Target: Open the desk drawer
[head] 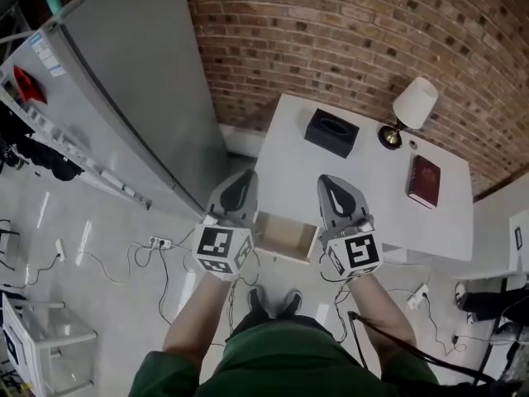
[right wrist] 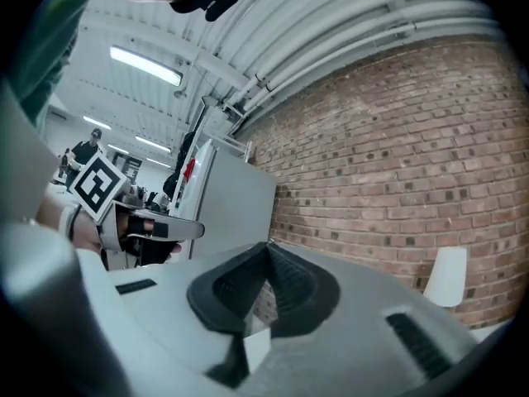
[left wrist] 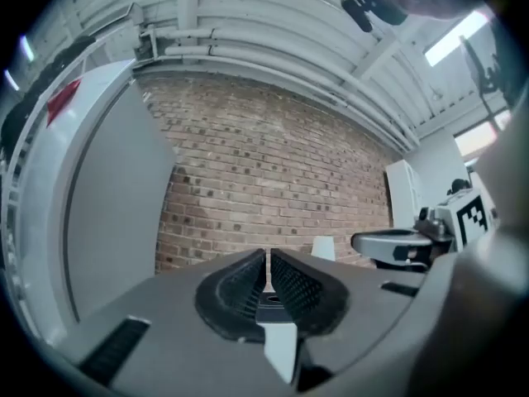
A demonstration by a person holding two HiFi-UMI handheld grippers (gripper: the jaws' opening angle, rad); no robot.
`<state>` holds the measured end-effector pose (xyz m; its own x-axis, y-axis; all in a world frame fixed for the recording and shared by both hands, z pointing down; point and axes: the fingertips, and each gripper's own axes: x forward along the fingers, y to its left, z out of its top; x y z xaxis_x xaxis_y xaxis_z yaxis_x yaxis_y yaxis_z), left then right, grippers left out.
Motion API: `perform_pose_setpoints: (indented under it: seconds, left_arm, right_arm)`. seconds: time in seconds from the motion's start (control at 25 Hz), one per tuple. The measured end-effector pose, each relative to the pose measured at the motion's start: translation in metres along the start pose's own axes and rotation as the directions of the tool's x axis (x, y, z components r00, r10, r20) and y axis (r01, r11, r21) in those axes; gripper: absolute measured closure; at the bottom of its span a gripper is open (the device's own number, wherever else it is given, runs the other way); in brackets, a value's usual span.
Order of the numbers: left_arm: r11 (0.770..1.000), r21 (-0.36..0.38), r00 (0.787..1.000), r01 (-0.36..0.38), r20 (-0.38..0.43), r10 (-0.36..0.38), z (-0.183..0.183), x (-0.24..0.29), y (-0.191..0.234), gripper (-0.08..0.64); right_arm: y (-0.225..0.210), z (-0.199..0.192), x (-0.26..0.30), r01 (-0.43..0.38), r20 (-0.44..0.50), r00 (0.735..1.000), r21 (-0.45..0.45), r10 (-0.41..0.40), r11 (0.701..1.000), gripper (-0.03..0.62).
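**Item: small pale-wood desk drawer [head: 285,233].** It stands pulled out from the front edge of the white rectangular surface [head: 372,205], its box open to the head view and apparently empty. It lies below and between the two tools. No handle can be made out.

**Left tool [head: 243,175] [left wrist: 268,259].** Jaws closed together, nothing between them. It is held level, well above the drawer, pointing at the red brick wall [head: 347,31].

**Right tool [head: 327,179] [right wrist: 266,251].** Jaws meet at the tips, empty. It is level, beside the left tool and apart from it.

**On the surface, well apart from the drawer:** black box of tissues [head: 331,132], brass lamp with white shade [head: 413,106], dark red book [head: 423,181]. A tall grey cabinet [head: 124,98] stands to the left.

**Handling note (judgement).** The opening looks done or nearly so. If more travel is wanted:
- Bring one tool down to the middle of the drawer front.
- Pinch the front panel squarely.
- Draw straight toward the body so the box does not skew.
- Keep the other tool clear of the surface.
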<state>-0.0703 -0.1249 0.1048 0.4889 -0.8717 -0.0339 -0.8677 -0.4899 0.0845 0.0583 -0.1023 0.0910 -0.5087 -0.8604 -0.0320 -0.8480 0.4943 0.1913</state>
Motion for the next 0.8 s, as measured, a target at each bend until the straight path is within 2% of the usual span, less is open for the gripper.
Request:
perform_pose_setpoints:
  seconds: [0.12,0.28,0.56,0.8]
  left_arm:
    - [0.995,0.098,0.999,0.024,0.028,-0.027,0.018,-0.003,-0.014,0.540]
    - [0.982,0.187,0.997,0.040,0.061,-0.052,0.031,-0.009,-0.025,0.540]
    - [0.954,0.289,0.986,0.078,0.119,-0.117,0.057,-0.024,-0.049,0.541]
    - [0.940,0.321,0.971,0.121,0.159,-0.179,0.080,-0.038,-0.067,0.552]
  right_arm:
    - [0.003,0.020,-0.002,0.008,0.023,1.000,-0.051,-0.007,0.999,0.592]
    - [0.005,0.039,-0.007,0.032,0.050,0.998,-0.023,-0.031,0.999,0.592]
    - [0.006,0.057,-0.017,0.074,0.093,0.993,0.019,-0.076,0.997,0.592]
    - [0.008,0.062,-0.024,0.097,0.104,0.990,0.029,-0.099,0.995,0.592]
